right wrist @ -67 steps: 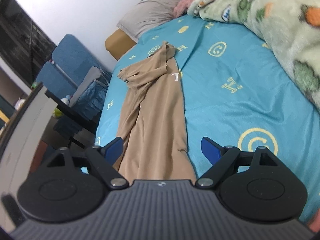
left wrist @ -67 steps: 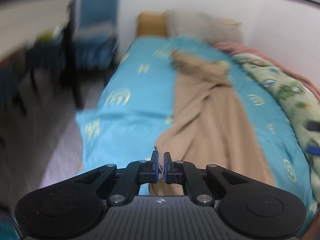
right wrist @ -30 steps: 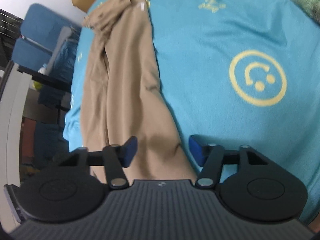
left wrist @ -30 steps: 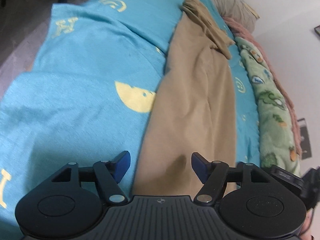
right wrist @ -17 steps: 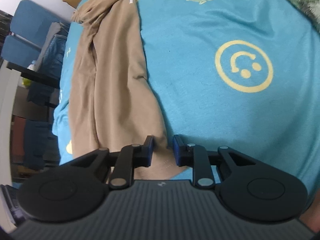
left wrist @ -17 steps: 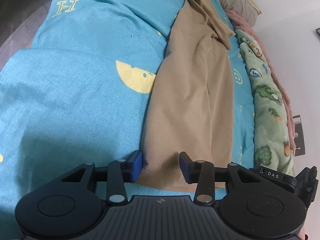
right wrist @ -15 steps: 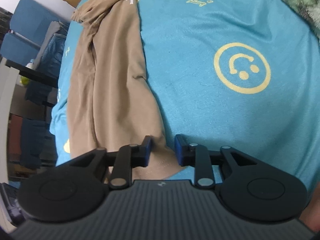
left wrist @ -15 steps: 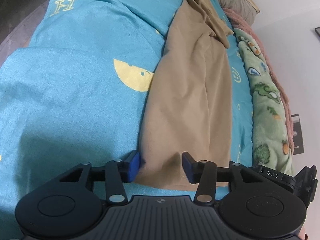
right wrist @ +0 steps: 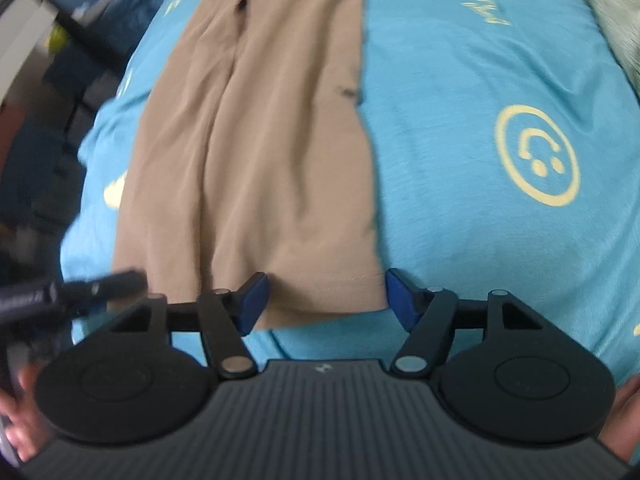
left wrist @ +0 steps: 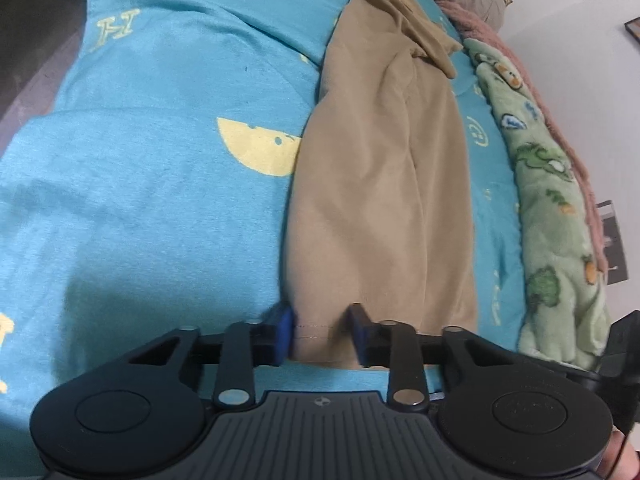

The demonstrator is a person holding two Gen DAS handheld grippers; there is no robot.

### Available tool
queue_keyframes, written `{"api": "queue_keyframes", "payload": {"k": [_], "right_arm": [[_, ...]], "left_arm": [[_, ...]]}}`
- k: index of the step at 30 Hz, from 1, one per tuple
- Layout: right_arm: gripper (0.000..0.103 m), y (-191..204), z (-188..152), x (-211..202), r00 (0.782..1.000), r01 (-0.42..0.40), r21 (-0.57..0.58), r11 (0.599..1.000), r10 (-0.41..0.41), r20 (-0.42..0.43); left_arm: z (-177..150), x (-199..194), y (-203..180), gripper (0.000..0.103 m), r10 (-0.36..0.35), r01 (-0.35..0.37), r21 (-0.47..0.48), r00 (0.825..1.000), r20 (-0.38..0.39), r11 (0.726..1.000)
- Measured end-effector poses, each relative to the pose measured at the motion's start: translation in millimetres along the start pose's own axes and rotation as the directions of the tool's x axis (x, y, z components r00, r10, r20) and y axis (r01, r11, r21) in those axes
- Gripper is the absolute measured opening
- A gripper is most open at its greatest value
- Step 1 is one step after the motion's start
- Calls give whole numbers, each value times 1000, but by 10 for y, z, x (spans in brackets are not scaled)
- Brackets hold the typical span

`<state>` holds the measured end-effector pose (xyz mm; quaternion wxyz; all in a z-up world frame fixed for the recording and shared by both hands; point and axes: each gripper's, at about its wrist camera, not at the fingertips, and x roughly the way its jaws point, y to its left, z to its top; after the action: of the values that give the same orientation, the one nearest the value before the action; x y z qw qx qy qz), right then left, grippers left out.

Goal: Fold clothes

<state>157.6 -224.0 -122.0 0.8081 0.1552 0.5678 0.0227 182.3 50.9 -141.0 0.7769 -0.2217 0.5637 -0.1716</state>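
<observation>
We held both the left gripper (left wrist: 322, 334) and right gripper (right wrist: 326, 300) released astride the smooth tan garment's (left wrist: 384, 184) stitched hem on the turquoise sheet (left wrist: 152, 168).

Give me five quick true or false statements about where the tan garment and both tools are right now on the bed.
1. The tan garment lies stretched out along the blue bedsheet. True.
2. The left tool is clamped shut on the hem. False: its fingers stand apart, either side of the hem's corner.
3. The right tool is open at the garment's near hem. True.
4. The garment is already folded into a small square. False: it lies at full length.
5. A green patterned blanket lies along the far side of the bed in the left wrist view. True.
</observation>
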Motion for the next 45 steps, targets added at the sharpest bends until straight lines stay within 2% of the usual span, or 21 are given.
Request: {"api": "queue_keyframes", "payload": {"k": [1, 2, 3, 5, 8, 10, 12, 15, 17, 20, 23, 27, 30, 34, 38, 41, 45], "right_arm": [[45, 39, -8, -1, 1000, 24, -20, 1000, -24, 3], [32, 60, -19, -12, 999, 44, -30, 999, -43, 10], [12, 59, -32, -35, 999, 36, -26, 999, -36, 15], [12, 14, -41, -102, 1000, 2, 8, 1000, -3, 29], [11, -83, -35, -283, 995, -69, 70, 995, 64, 75], [10, -80, -52, -443, 990, -97, 71, 993, 89, 108], [10, -58, -72, -606, 985, -113, 63, 992, 103, 142], [9, -13, -93, -858, 972, -137, 52, 989, 124, 199], [8, 6, -102, -1043, 961, -156, 47, 987, 140, 240], [7, 0, -96, -1425, 931, -197, 46, 979, 173, 320], [7, -12, -95, -1749, 903, -227, 40, 973, 195, 384], [7, -63, -160, -2140, 865, -263, 39, 964, 217, 453], [7, -104, -349, -2333, 846, -289, 34, 957, 239, 476], [7, -229, -738, -2462, 832, -313, 35, 949, 256, 492], [7, -328, -994, -2495, 830, -337, 47, 940, 273, 486], [7, -330, -993, -2523, 823, -347, 55, 936, 275, 497], [7, -290, -799, -2493, 816, -348, 61, 935, 270, 511]], "left_arm": [[-16, -16, -18, 27, 10, -10, 15, 1000, 4, 1000], [-29, -34, -30, 17, 20, -20, 25, 1000, 7, 999], [-39, -56, -30, 7, 27, -27, 28, 1000, 7, 999], [-60, -146, -21, 3, 19, -20, 25, 999, 30, 999], [-105, -366, -90, 3, -6, 1, 32, 990, 142, 999], [-153, -526, -106, 3, -38, 34, 20, 982, 183, 999], [-207, -696, -120, 2, -62, 61, 11, 971, 232, 998], [-207, -896, -197, 2, -131, 141, -14, 946, 298, 990], [-220, -1083, -246, 2, -169, 187, -23, 928, 333, 982], [-210, -1366, -392, 2, -219, 237, -2, 902, 372, 972], [-254, -1653, -554, 2, -259, 270, 27, 884, 389, 962], [-456, -1989, -799, 2, -281, 280, 61, 879, 385, 958], [-708, -2178, -871, 2, -307, 304, 68, 874, 377, 950], [-1152, -2306, -795, 2, -315, 316, 62, 869, 381, 947], [-1408, -2323, -713, 2, -318, 319, 63, 864, 390, 946], [-1380, -2370, -790, 2, -297, 284, 94, 867, 401, 954], [-1092, -2359, -950, 2, -257, 227, 120, 876, 409, 966]]}}
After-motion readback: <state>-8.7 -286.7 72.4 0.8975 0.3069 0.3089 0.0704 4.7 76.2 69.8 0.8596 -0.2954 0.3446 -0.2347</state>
